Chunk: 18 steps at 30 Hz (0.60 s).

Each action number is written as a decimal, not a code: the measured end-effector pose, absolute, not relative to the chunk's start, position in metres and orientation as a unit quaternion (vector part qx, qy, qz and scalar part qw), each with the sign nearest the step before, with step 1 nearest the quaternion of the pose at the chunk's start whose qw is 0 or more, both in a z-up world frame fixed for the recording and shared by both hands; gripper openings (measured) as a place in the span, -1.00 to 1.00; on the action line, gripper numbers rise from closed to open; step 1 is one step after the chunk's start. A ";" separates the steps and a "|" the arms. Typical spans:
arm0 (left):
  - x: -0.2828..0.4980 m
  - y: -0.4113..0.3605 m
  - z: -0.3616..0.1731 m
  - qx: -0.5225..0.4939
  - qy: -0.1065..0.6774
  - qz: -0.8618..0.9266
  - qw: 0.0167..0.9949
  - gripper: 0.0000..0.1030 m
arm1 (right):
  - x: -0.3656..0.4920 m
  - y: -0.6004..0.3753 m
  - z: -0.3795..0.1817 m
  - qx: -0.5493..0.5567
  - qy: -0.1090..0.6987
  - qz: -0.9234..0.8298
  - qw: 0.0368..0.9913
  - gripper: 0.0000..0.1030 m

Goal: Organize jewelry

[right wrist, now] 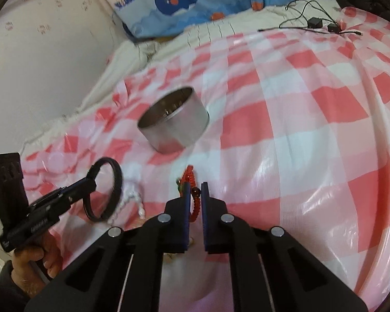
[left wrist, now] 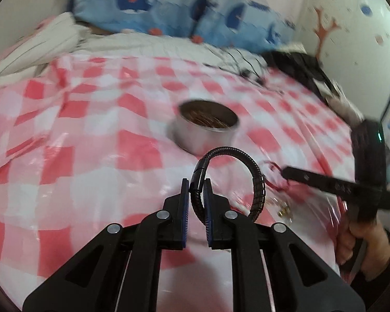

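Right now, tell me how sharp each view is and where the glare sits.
Left wrist view: motion blur smears the metal tin and the checked cloth, while the left tongs and black bracelet stay crisp. Right wrist view: mostly sharp, with white glare on the glossy cloth right of the right tongs; fisheye bending in both.

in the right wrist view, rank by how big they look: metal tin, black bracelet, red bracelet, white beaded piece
Largest to smallest as they appear:
1. metal tin
2. black bracelet, a close second; it sits nearer the camera, so true size is unsure
3. red bracelet, partly hidden between the right gripper fingers
4. white beaded piece, partly hidden too; unsure against the red
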State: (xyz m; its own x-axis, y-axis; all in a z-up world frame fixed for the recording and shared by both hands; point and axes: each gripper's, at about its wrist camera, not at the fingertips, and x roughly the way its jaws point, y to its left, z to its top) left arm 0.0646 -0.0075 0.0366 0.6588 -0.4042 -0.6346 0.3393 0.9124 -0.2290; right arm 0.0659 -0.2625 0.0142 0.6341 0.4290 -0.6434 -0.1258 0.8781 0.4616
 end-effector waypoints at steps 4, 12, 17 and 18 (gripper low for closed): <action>0.076 0.003 0.022 -0.062 0.390 -0.172 0.902 -0.81 | 0.070 -0.262 0.010 0.189 0.413 0.146 0.879 -0.46; 0.086 -0.004 0.006 -0.040 0.426 -0.159 0.889 -0.56 | 0.077 -0.233 0.005 0.086 0.439 0.111 0.887 0.21; 0.085 -0.016 0.004 -0.006 0.427 -0.153 0.891 -0.46 | 0.075 -0.222 0.001 0.036 0.440 0.092 0.892 -0.43; 0.084 -0.016 0.004 -0.003 0.426 -0.152 0.892 -0.46 | 0.075 -0.223 0.000 0.040 0.439 0.093 0.893 -0.57</action>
